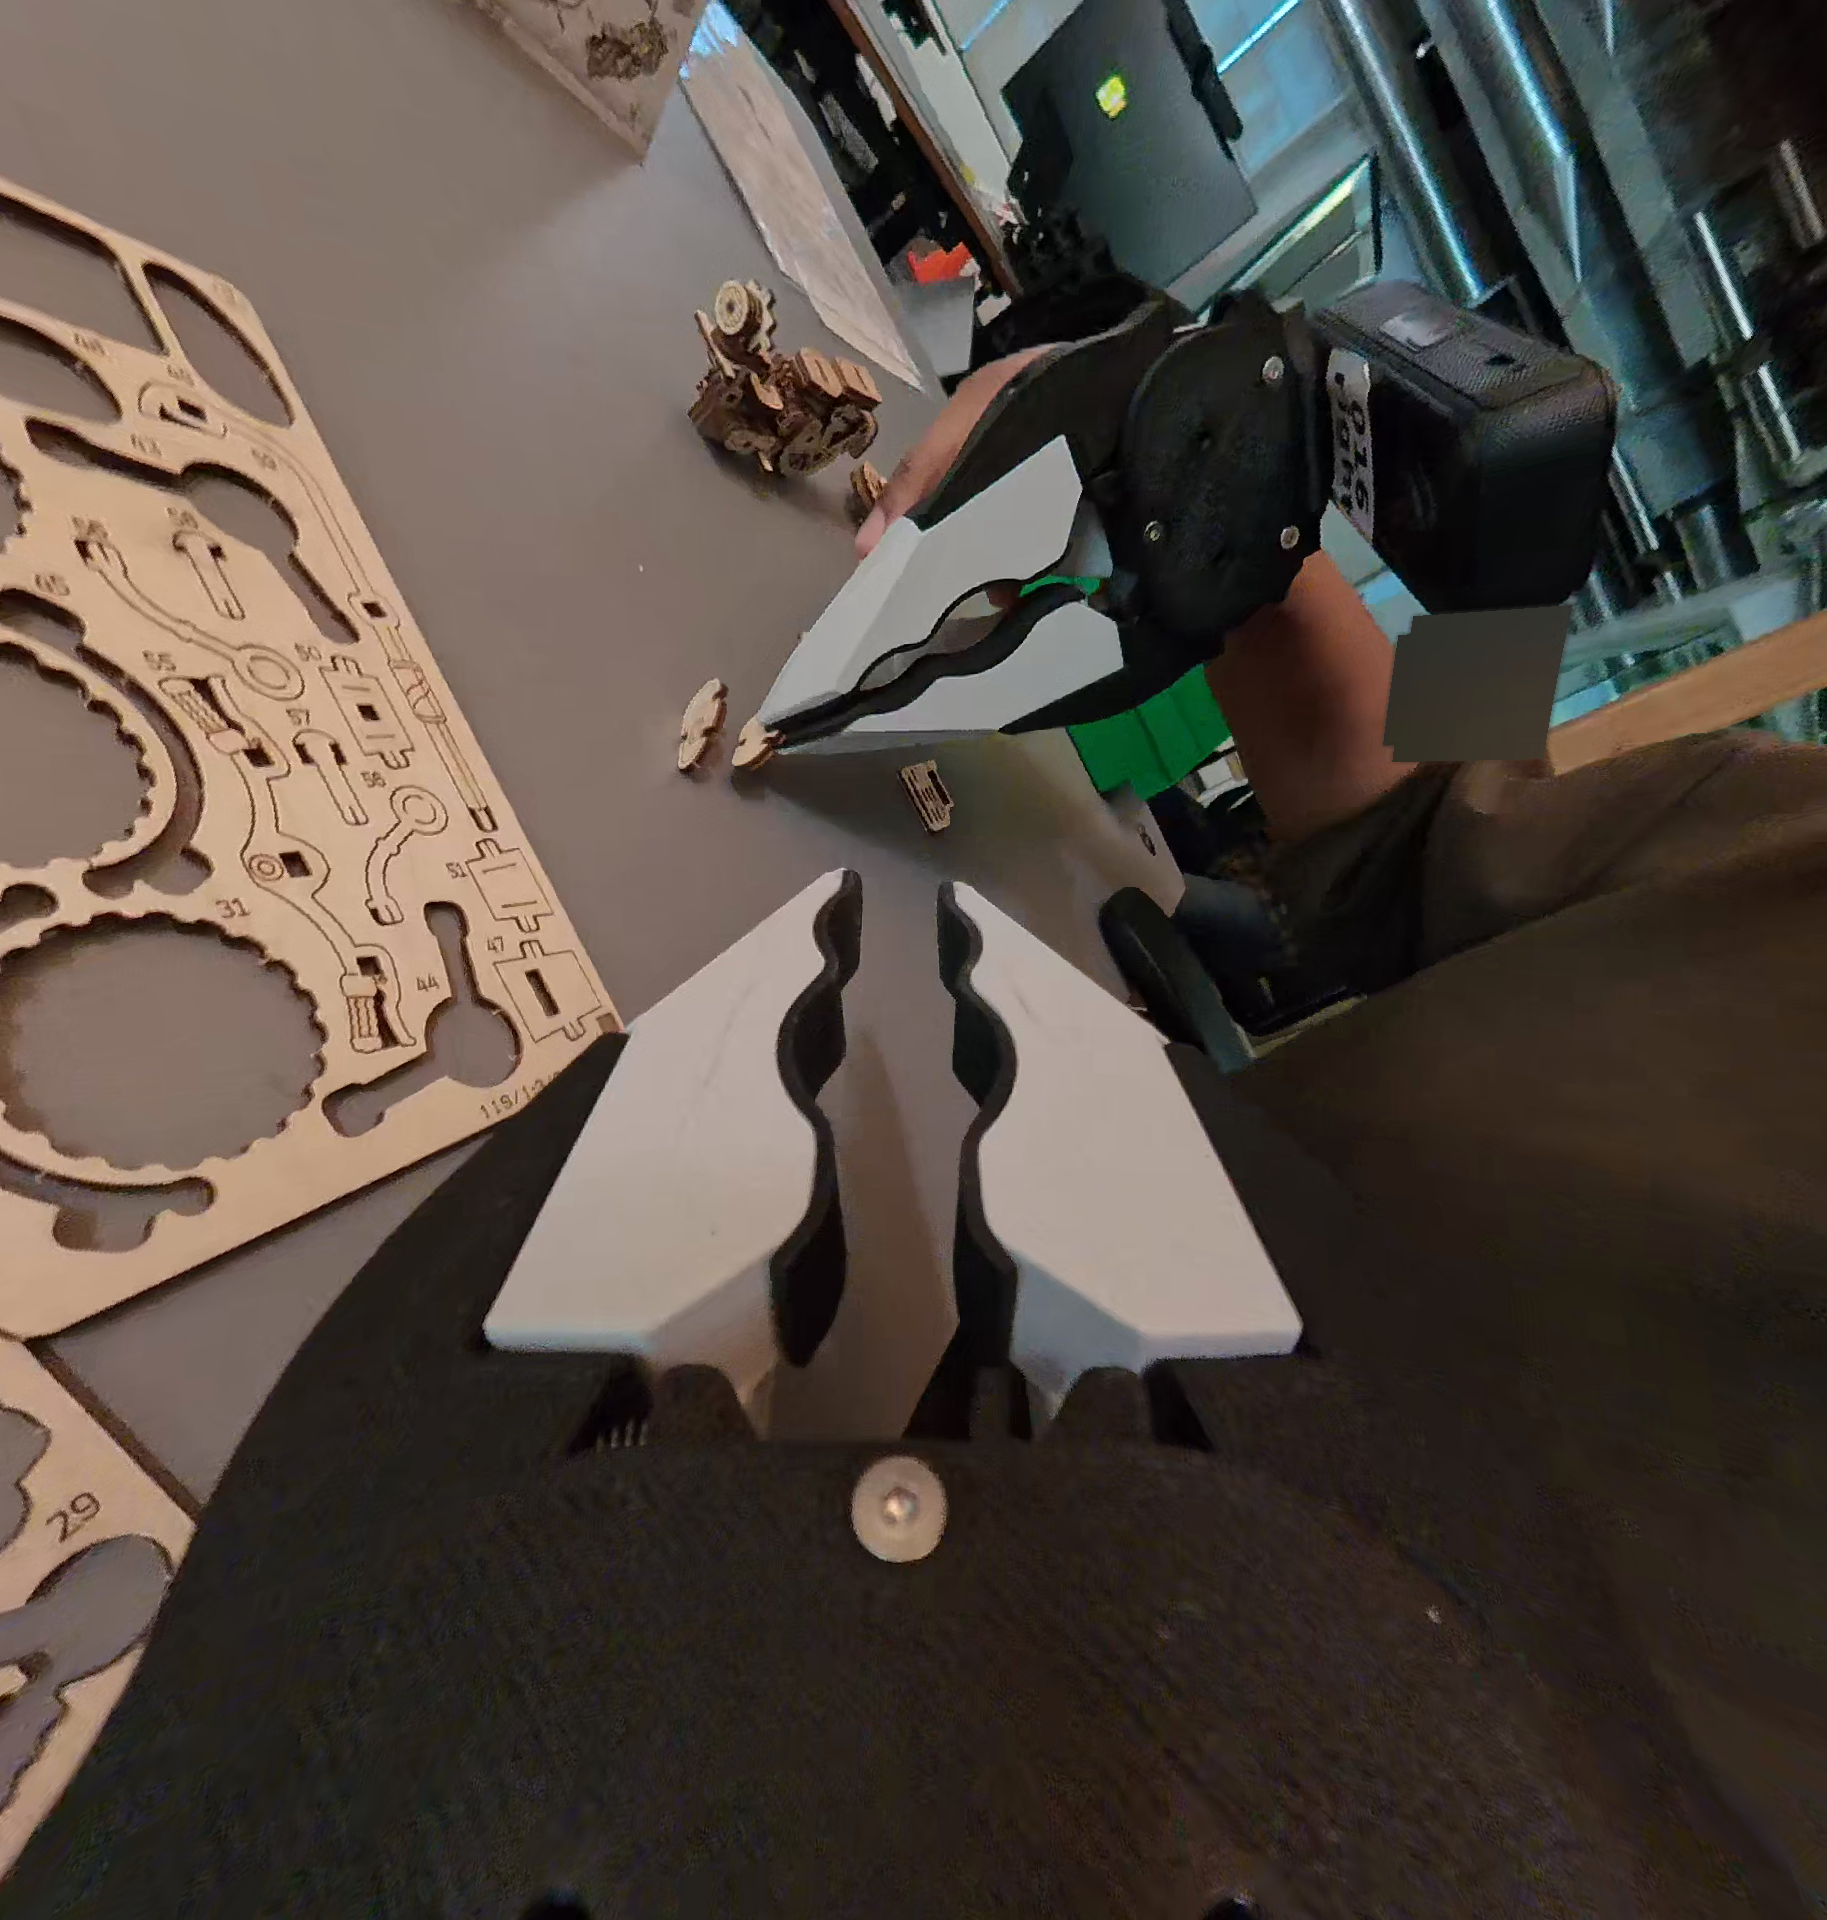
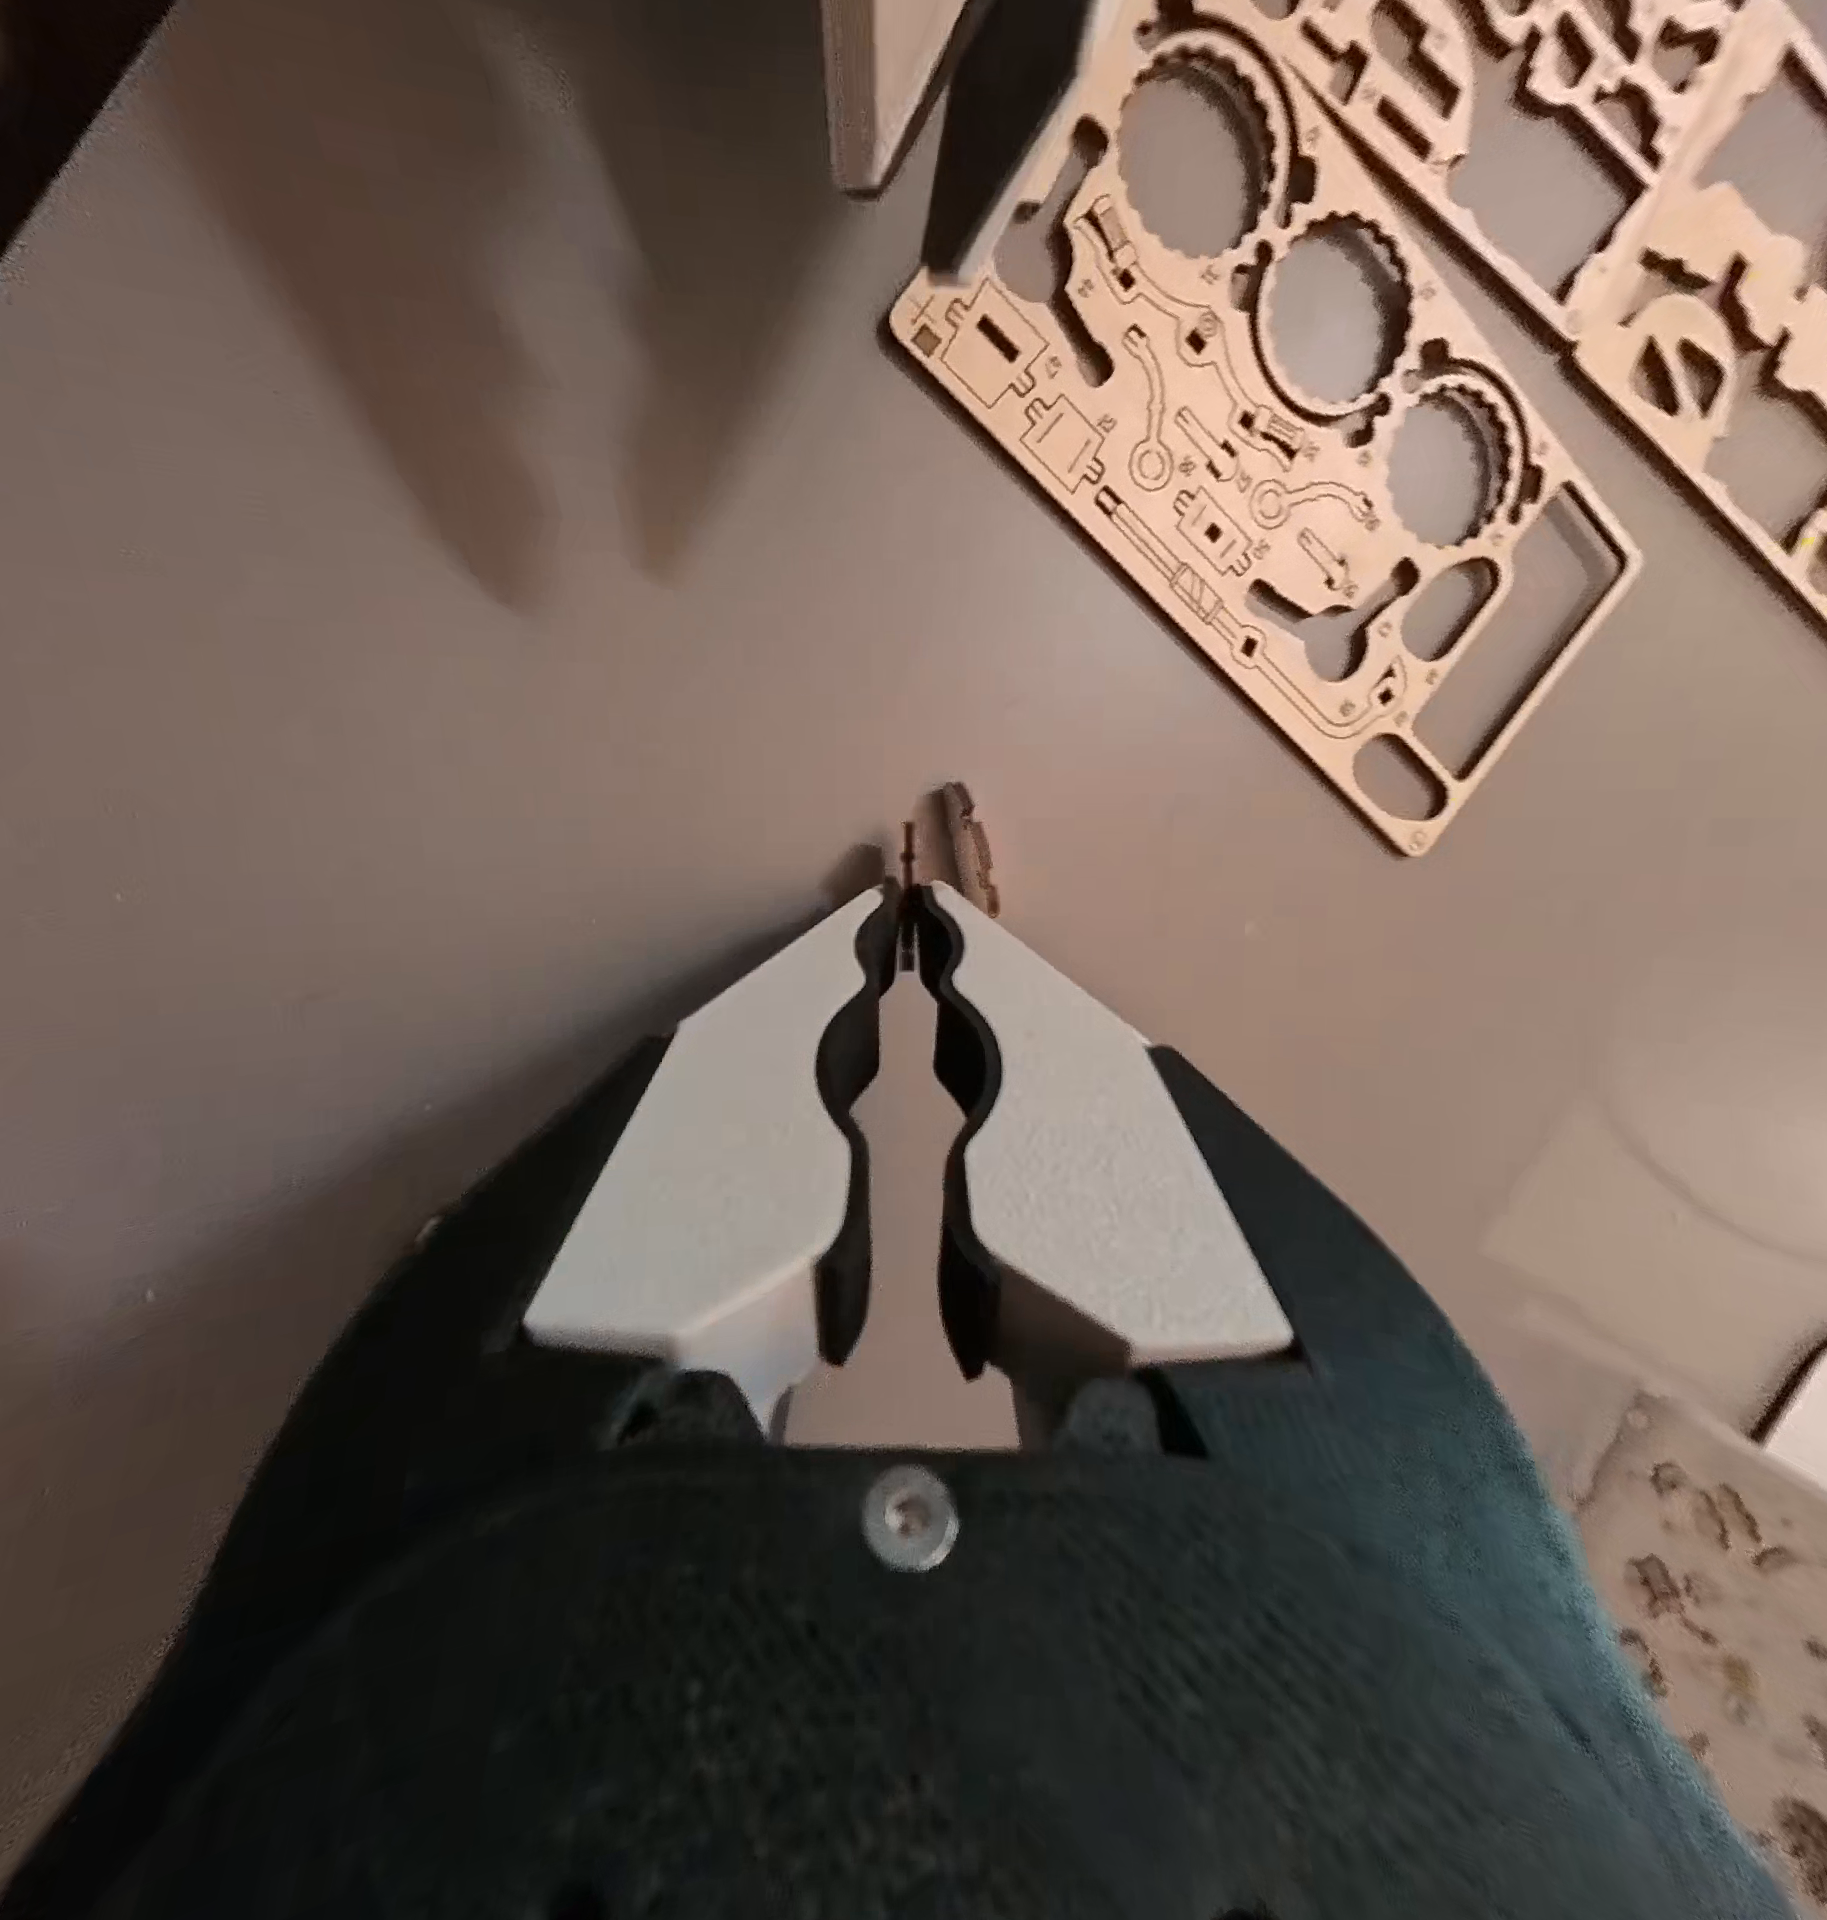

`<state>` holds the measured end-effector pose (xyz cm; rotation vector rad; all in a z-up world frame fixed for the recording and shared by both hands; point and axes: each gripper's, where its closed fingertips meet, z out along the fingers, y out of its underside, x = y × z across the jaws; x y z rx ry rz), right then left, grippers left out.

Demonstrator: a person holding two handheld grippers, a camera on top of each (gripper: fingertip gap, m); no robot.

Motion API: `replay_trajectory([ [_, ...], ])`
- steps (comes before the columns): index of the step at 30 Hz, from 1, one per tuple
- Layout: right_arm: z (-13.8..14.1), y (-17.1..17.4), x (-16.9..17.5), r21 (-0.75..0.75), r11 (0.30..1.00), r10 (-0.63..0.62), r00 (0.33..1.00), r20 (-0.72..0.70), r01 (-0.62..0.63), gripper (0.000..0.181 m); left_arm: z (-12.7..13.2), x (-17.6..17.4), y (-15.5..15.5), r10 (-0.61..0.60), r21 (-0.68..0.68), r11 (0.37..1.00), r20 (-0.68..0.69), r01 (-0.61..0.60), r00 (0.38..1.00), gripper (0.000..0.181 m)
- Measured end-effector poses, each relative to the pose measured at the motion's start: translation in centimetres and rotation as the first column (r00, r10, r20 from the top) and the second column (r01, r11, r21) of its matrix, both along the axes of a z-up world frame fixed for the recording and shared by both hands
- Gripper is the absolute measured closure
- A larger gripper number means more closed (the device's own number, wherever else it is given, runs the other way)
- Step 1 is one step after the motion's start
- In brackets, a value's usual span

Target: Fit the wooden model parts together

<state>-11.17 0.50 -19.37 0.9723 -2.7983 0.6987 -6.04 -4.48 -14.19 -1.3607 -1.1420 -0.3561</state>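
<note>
Pinching one small wooden disc (image 1: pixel 754 744), right hand-held gripper (image 1: pixel 774 736); two others (image 1: pixel 703 724) loose.

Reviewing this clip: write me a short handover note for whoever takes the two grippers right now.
Right gripper: jaws shut on a small wooden gear piece, held on edge at the table.
Left gripper: open, empty, hovering over the table.
Nearby: a second gear piece beside the held one, a small slotted piece, the part-built wooden model farther back, and the punched-out parts sheet.
Done: one piece picked up.
Left: join it to its mate, then fit to the model.
</note>
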Motion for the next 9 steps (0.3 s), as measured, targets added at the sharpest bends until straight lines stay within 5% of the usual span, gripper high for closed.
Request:
replay_trajectory([
  [9, -0.49, -0.14, 0.21, 0.057, 0.994, 0.091, 0.993, 0.071, -0.095, 0.180, -0.55, 0.23, -0.28, 0.004, 0.010, 1.000, 0.024, -0.005, 1.000, 0.170],
])
